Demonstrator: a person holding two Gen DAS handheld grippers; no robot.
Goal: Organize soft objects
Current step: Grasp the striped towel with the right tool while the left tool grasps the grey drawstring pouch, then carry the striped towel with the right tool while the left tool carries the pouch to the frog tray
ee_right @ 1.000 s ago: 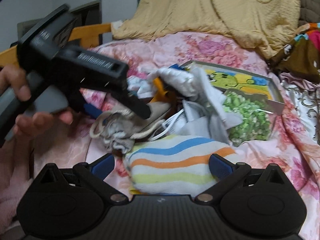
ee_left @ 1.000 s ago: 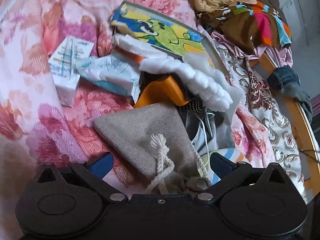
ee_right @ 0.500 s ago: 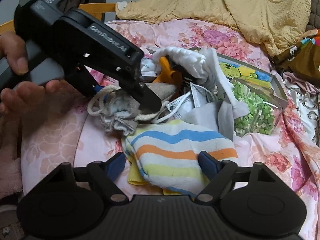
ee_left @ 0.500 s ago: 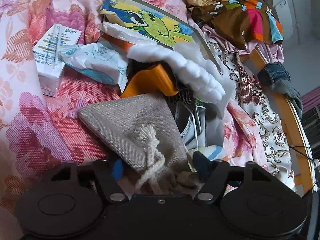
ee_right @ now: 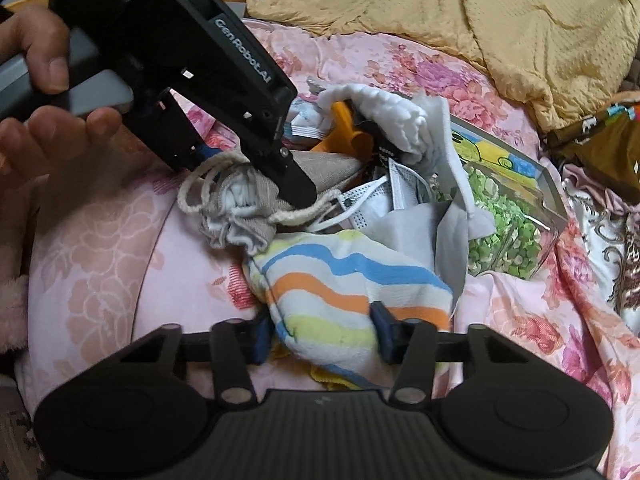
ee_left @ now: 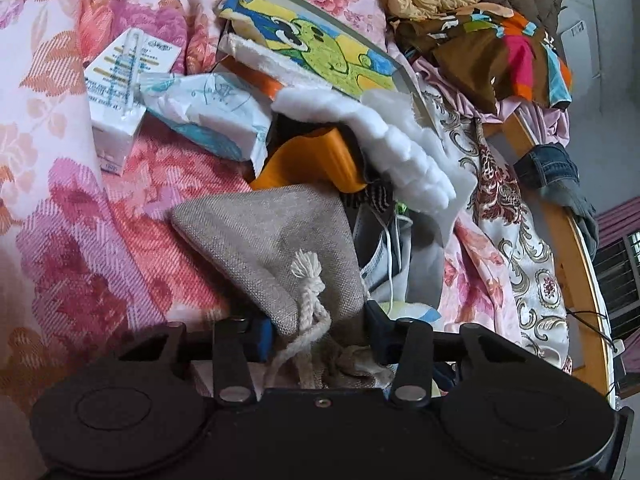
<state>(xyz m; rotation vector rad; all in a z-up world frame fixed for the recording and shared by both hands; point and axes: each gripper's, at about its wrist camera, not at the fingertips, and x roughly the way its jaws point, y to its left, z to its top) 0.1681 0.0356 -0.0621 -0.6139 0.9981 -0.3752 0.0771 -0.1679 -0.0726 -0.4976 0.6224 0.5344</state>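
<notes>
Left gripper (ee_left: 318, 330): its jaws have just been closing and are now pinching the gathered neck of the pouch (ee_left: 276, 248), blue pads pressing the linen on both sides. Right gripper (ee_right: 320, 334): its jaws have likewise just been closing and are now gripping the near end of the striped cloth (ee_right: 344, 292), which is bulging between the pads.

Room for moving: the pouch is lying at the near edge of the pile, with bare floral bedspread (ee_left: 80, 240) spreading open to its left in the left wrist view; on its right it is crowding against a face mask (ee_right: 376, 208) and grey fabric. The striped cloth is lying just beside the pouch, with open pink bedspread on its left and near side in the right wrist view, and a clear bag of green pieces (ee_right: 508, 232) close on its right.

Axes: the pouch is running with its long axis away from the left gripper, neck nearest the jaws and closed bottom pointing up-left. The striped cloth is running lengthwise from the right gripper toward the pile.

Appearance: the pouch is grey-brown woven linen, white-lined, its cream cord (ee_left: 308, 292) looping loose. The cloth is white terry with blue, orange and yellow bands, wrinkled.

A hand (ee_right: 44, 92) is holding the left gripper's handle.
</notes>
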